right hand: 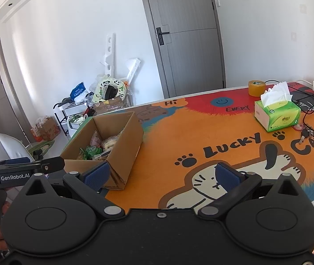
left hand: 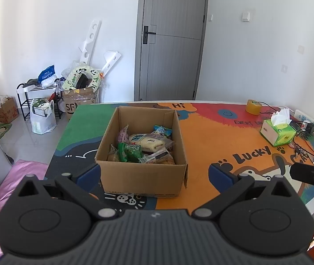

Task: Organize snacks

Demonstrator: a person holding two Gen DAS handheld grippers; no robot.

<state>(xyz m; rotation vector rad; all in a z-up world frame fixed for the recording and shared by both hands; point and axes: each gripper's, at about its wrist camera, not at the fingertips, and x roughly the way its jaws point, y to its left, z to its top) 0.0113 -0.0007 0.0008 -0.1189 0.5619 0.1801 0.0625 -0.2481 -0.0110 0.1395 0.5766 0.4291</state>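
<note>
The left gripper [left hand: 154, 172] is spread wide and holds nothing; it hangs just before the near wall of the cardboard box [left hand: 142, 177]. The right gripper [right hand: 162, 175] is also spread and empty, above the orange part of the table mat [right hand: 179, 132]. The snacks [left hand: 143, 146] lie heaped inside the box, near the mat's left edge. I think a reach from this low angle could push the light box toward that edge, or pinch several slippery packets together.
</note>
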